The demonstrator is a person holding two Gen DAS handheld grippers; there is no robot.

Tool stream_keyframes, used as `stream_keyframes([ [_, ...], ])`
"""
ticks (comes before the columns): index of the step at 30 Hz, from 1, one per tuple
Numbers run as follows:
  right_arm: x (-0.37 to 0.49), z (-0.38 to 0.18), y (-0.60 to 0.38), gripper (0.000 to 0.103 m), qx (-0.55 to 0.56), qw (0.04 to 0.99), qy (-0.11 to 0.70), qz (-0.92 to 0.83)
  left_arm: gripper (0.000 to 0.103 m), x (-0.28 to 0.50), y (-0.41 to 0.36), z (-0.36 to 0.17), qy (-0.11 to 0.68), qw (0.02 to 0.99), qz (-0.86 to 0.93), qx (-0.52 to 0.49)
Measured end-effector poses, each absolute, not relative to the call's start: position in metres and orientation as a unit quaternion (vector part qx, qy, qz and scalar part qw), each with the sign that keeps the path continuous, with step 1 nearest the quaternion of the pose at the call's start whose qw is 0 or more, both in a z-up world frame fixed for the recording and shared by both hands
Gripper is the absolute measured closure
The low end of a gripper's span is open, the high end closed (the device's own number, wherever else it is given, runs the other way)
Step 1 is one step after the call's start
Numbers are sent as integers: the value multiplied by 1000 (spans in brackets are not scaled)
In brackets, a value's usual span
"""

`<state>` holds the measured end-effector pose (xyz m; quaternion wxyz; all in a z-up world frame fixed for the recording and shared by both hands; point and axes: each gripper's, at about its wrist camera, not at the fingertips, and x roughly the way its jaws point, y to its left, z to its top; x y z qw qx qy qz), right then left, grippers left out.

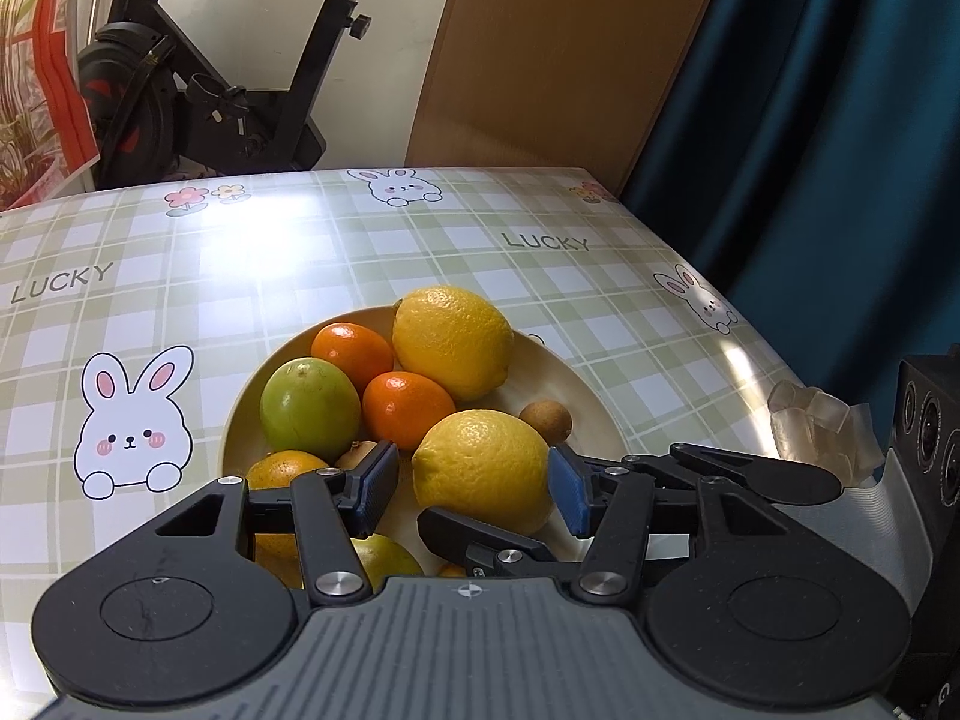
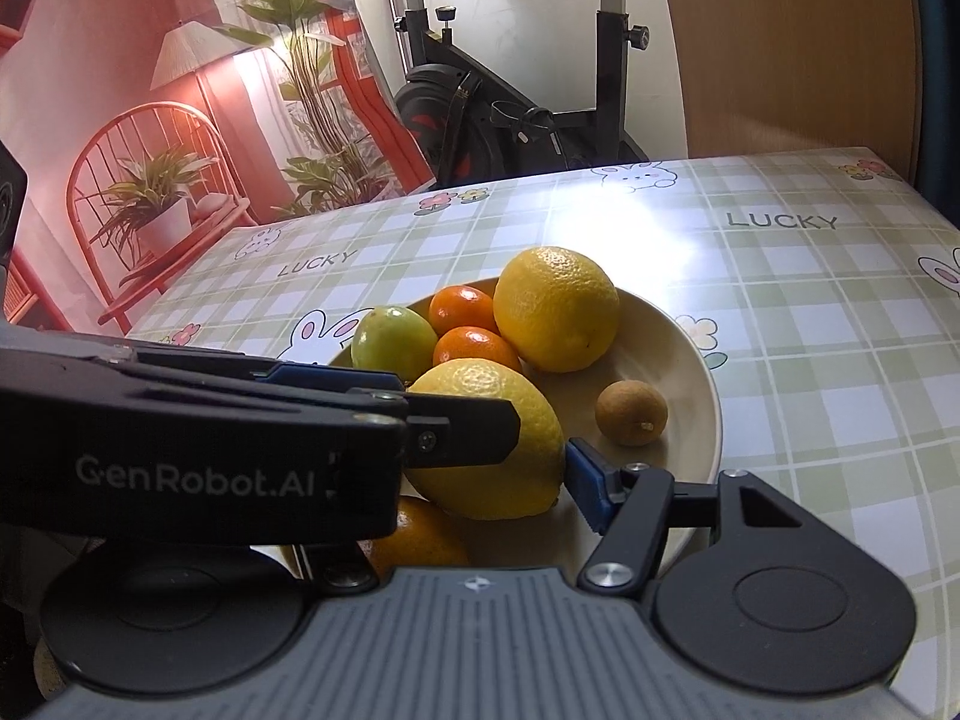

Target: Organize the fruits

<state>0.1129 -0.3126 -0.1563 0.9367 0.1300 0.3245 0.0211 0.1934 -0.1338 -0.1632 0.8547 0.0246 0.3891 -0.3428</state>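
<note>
Item in hand: near lemon [image 1: 486, 468], lying on the cream plate [image 1: 576, 384] on the checked table [image 1: 420, 252].
- I am holding my left gripper [image 1: 473, 487] astride it. The jaws are standing apart, with one pad at its flank and the other just short of it.
- My right gripper [image 2: 480, 480] is showing only one blue finger [image 2: 585, 483], which is against the same lemon. The other finger is hidden, so I cannot tell its grip.

Step, as I am judging it: either seizing this lemon or letting it go. Both call for keeping the pads square on a round rind that rolls.

Stock on the plate, as I am counting it:
- lemons: two, the second being the far lemon [image 1: 453, 342]
- mandarins: two [image 1: 351, 354]
- green fruit [image 1: 309, 402]: one
- small brown fruit [image 1: 546, 420]: one clear, and perhaps a second
- part-hidden orange [image 1: 282, 471]: one
- others are lying hidden under my frame
</note>
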Motion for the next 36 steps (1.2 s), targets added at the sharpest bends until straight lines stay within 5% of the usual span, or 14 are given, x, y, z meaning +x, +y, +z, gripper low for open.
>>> stream_keyframes([
  [11,111,-141,-309,39,98,943,318,3,44,190,-114,-148,378,867,-325,0],
  [20,104,-129,-307,32,82,947,310,-14,27,174,-91,-122,344,887,-309,-4],
  [25,95,-115,-303,20,67,951,301,-18,15,160,-78,-100,313,902,-296,8],
  [36,74,-79,-287,2,55,954,288,-60,10,117,-42,-58,258,936,-239,15],
])
